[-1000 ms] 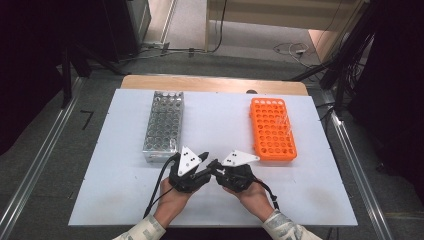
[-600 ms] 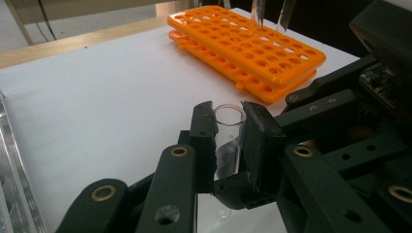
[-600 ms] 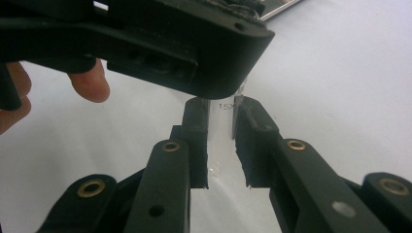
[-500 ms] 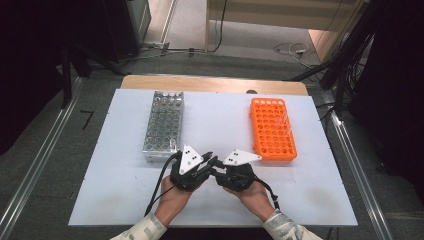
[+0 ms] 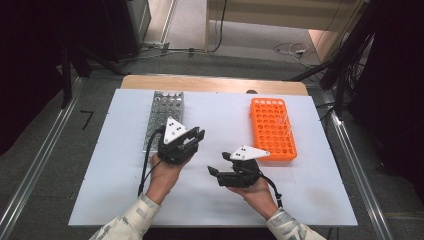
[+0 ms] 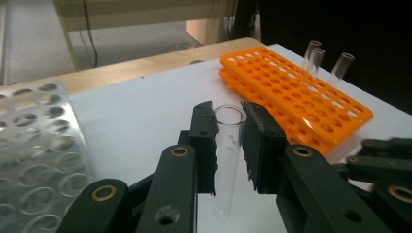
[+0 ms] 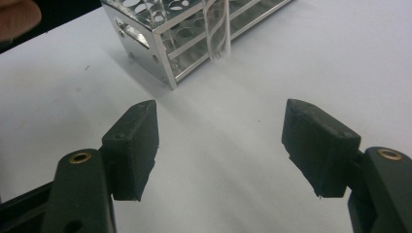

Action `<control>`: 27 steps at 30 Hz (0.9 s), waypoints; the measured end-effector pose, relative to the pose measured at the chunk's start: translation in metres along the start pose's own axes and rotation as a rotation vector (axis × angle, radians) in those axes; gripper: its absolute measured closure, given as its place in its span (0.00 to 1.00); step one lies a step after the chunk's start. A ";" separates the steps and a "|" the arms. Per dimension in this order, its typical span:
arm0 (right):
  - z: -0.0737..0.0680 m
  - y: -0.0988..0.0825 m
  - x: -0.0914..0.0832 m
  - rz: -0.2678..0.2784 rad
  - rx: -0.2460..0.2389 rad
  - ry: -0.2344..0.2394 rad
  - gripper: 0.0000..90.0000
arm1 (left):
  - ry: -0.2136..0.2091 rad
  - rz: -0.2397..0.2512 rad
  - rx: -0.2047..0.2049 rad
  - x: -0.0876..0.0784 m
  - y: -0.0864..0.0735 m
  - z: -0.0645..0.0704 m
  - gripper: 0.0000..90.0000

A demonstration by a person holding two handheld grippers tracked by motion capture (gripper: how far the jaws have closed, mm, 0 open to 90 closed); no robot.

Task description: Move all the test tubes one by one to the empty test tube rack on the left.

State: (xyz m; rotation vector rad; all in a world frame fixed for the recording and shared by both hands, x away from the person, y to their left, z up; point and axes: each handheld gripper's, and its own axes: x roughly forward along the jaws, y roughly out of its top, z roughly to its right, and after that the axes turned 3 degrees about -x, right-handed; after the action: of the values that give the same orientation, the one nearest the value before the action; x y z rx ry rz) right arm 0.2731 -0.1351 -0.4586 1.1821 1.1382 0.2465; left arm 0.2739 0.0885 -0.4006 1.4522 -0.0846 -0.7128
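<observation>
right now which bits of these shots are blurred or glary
Right gripper view: the test tube near the metal rack is smeared by motion blur. Left gripper view: the tube is sharp, the rack's top washes out with glare. High view: dark surroundings.

Your left claw (image 5: 196, 135) rides in your left hand (image 5: 165, 172), its jaws clamped tight and pointing away from you, forearm reaching in from the near edge. Your right claw (image 5: 218, 163), held in your right hand (image 5: 256, 189), points toward the left one; its jaws have just been opening and stand wide, nothing between them.
</observation>
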 end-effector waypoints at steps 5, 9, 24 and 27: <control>0.004 0.000 -0.004 0.006 0.014 -0.010 0.31 | 0.047 0.026 -0.026 -0.007 0.008 -0.019 0.83; 0.005 0.000 -0.004 0.006 0.016 -0.019 0.32 | 0.080 0.039 -0.043 -0.012 0.009 -0.031 0.83; 0.012 -0.002 -0.011 0.009 0.024 -0.038 0.32 | 0.166 0.037 -0.026 -0.021 0.005 -0.048 0.83; 0.012 -0.002 -0.011 0.008 0.027 -0.039 0.32 | 0.169 0.035 -0.026 -0.022 0.005 -0.049 0.83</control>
State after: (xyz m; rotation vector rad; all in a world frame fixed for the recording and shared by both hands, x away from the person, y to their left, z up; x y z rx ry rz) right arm 0.2770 -0.1505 -0.4553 1.2108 1.1055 0.2137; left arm 0.2811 0.1421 -0.3958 1.4771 0.0295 -0.5583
